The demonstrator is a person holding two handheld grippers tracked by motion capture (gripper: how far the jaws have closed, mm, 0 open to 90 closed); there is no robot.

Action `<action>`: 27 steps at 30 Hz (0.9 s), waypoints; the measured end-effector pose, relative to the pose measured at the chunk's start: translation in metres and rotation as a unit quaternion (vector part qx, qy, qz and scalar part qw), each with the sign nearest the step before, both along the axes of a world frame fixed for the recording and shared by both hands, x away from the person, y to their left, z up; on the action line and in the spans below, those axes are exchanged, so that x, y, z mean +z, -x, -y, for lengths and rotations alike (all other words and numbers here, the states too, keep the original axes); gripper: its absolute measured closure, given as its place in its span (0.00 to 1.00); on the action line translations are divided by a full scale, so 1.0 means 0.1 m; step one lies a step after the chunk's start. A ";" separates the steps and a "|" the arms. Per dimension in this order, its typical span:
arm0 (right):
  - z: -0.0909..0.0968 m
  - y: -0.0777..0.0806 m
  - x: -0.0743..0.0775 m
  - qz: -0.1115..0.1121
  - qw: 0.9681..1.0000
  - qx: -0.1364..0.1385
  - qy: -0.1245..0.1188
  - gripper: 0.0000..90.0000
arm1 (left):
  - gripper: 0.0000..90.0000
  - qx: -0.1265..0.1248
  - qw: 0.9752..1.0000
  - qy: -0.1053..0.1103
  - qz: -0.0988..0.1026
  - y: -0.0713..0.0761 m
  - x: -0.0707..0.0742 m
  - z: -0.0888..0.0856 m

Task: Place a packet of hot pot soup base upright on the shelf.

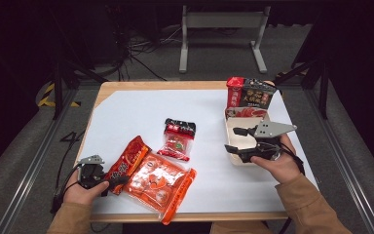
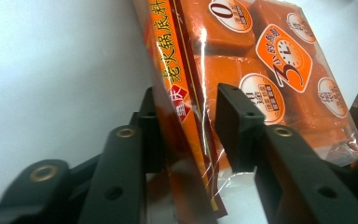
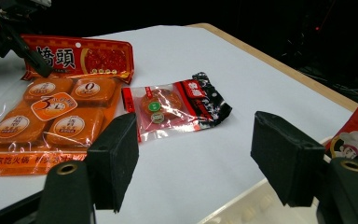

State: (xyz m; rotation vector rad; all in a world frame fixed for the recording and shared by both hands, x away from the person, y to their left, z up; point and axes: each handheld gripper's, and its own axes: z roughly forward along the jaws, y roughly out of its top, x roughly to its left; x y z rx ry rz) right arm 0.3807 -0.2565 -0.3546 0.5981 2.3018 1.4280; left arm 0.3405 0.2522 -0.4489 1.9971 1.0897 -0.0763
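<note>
At the left, the left gripper (image 1: 108,184) sits at the near end of the red sauce packet (image 1: 128,163), which lies on the white table sheet (image 1: 126,112) with its right edge touching the orange four-block packet (image 1: 158,181). In the left gripper view the red packet's edge (image 2: 179,116) stands between the two black jaws. The left pad looks to be against it and the right pad is just beside it, with a slim gap showing, so the jaws are narrowed around the edge but not clearly clamped.

Right of the orange packet and farther from the person lies a small clear-and-black sachet (image 1: 177,138), apart from it.

Further right, the right gripper (image 1: 234,140) hovers over a cream tray (image 1: 233,127), its jaws wide apart and empty. Behind the tray stands a red and black box (image 1: 250,93).
</note>
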 end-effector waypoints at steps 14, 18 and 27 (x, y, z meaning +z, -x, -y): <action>0.00 0.02 0.00 -0.006 1.000 0.003 0.003 0.45 | 1.00 0.032 0.999 -0.037 0.011 0.03 0.12 0.05; 0.02 0.02 0.01 -0.006 1.000 0.000 0.008 0.50 | 1.00 0.039 0.999 -0.031 0.015 0.03 0.18 0.05; 0.03 0.02 0.02 -0.013 1.000 -0.003 0.004 0.53 | 1.00 0.050 0.997 0.001 0.056 0.07 0.44 0.04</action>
